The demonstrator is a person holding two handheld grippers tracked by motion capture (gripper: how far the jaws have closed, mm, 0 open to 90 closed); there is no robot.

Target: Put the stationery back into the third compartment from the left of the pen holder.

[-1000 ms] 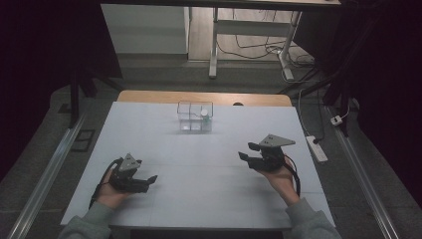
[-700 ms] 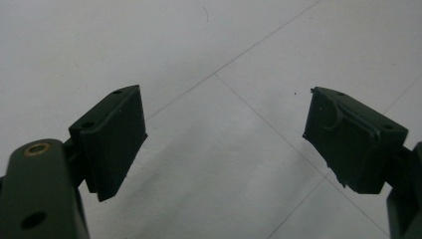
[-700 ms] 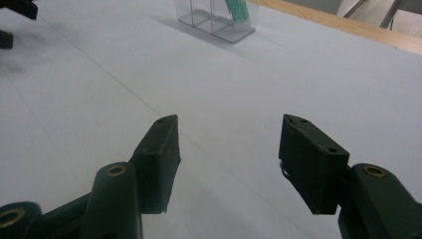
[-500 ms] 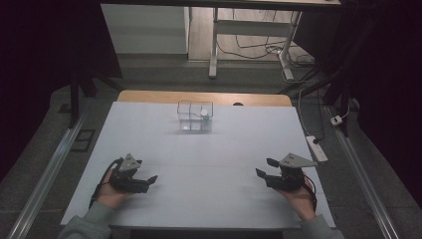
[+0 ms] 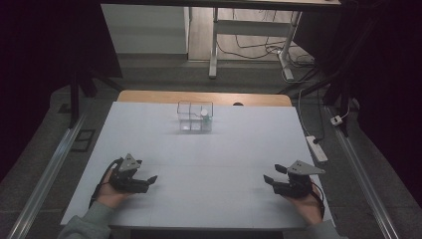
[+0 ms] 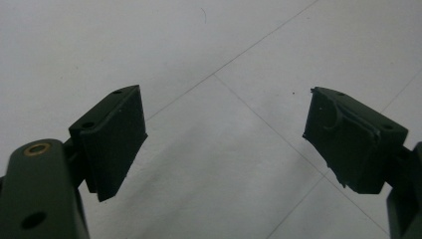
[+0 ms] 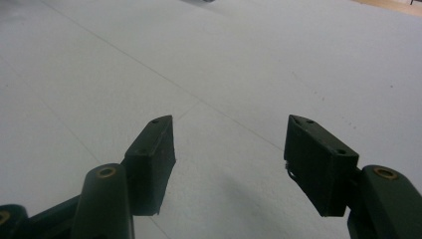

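Since the earlier pictures, the right gripper [image 5: 274,176] has travelled back from a spot nearer the clear box [image 5: 195,117] to the near right part of the white table [image 5: 219,154], and its jaws have just been opening with nothing between them. By contrast, the left gripper [image 5: 148,181] sits where it did before, at the near left of the table.

Taking the clear box as the landmark: the white table spreads out on every side of it, with a strip of bare wood showing at the far edge just behind the box. A small white-capped item [image 5: 203,114] stands inside the box, in its right-hand compartment as seen from the high view; what it is cannot be told at this size.

Both grippers lie well in front of the box, towards the person, one off to each side and well apart from each other and from the box. Each rests low over the tabletop in a hand, pointing inward towards the middle of the table.

In the right gripper view, the right gripper [image 7: 229,159] has its two black jaws standing wide apart over bare white surface crossed by thin seam lines. In the left gripper view, the left gripper [image 6: 224,139] likewise shows its jaws spread wide, empty, with only the pale tabletop and its seams between them.
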